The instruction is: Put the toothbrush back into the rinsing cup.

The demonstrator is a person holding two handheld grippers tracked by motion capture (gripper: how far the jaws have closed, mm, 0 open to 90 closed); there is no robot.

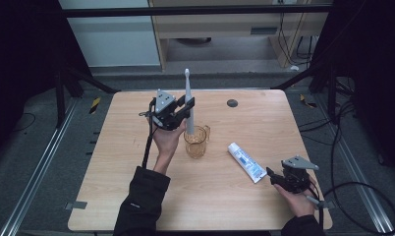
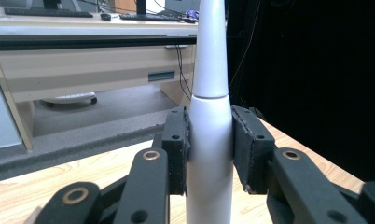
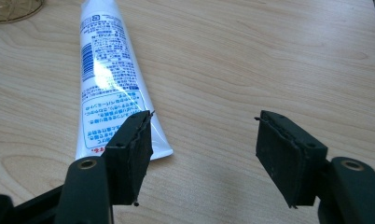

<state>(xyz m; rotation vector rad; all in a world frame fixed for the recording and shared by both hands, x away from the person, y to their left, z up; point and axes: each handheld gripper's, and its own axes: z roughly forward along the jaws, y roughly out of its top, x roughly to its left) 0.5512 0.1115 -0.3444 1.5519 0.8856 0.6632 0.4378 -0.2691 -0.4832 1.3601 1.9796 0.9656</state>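
The left gripper point(image 1: 185, 105) clamps the upright toothbrush point(image 1: 188, 98) above the cup point(image 1: 196, 141). The right gripper point(image 3: 204, 154) gapes wide — the toothpaste tube point(image 3: 108, 79) lies just beside its left jaw.

Desk point(image 1: 136, 196), my side nearest. Centre: cup point(image 1: 196, 142), with toothbrush point(image 1: 188, 101) upright, its foot in the cup. My left tongs point(image 1: 186, 109) are just left of the cup, clamped on the toothbrush above the rim. Right of the cup, apart from it: toothpaste tube point(image 1: 246, 162), lying flat. My right tongs point(image 1: 271, 175) are at the tube's near end, jaws apart, one beside its crimped edge.
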